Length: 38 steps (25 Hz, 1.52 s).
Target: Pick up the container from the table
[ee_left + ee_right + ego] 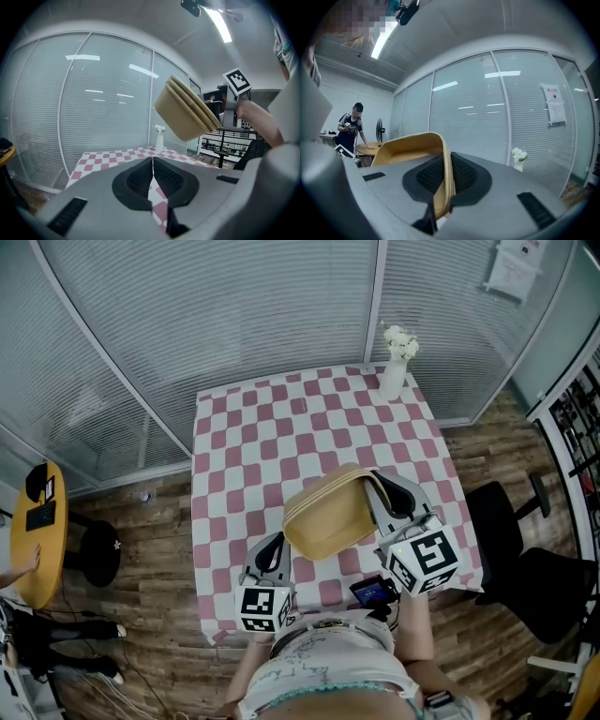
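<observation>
Left gripper [275, 549]: jaws pressed together, nothing between them, low over the near edge of the desk [281, 427]. Right gripper [382, 482]: clamped on the wall of the container [328, 517], one jaw inside and one outside.

Around them, from the left: a yellow round table [37, 531] with a person [351, 129] standing at it; wood-plank floor [150, 549]; glass walls with closed blinds [234, 306] behind. In the middle, the desk under a pink-and-white checked cloth. At its far right corner, a white vase [394, 376] of white flowers, upright. Further right, a black office chair [525, 559].

Container: tan, rectangular with rounded corners, stepped bands under the rim. Up in the air above the near half of the desk, clear of the cloth, steeply tilted, base toward the left gripper, just beside it but not touching
</observation>
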Each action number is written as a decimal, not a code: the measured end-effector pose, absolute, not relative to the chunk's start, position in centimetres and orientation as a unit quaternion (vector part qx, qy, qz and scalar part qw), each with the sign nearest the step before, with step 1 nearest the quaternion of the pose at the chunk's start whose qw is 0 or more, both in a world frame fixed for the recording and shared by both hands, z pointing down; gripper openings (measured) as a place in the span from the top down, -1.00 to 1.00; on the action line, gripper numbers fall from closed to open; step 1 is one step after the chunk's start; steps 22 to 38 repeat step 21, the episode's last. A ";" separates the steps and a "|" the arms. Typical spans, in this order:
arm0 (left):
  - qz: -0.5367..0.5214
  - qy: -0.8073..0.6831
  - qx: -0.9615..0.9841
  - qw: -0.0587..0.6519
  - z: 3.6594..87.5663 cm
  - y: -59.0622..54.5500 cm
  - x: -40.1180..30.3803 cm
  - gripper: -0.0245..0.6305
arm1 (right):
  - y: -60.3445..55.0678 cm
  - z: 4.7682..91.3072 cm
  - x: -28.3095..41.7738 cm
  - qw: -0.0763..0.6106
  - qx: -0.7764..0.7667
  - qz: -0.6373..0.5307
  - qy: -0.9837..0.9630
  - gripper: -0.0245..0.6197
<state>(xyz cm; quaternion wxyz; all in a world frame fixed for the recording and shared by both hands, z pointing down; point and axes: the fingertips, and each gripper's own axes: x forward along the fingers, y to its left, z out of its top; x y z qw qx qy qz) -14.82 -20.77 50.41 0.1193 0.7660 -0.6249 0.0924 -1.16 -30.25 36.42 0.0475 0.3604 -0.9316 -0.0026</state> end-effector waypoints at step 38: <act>0.091 -0.621 0.769 0.123 50.7 -20.3 -14.6 0.87 | -29.7 37.2 -1.3 0.058 0.357 0.005 -0.932 0.87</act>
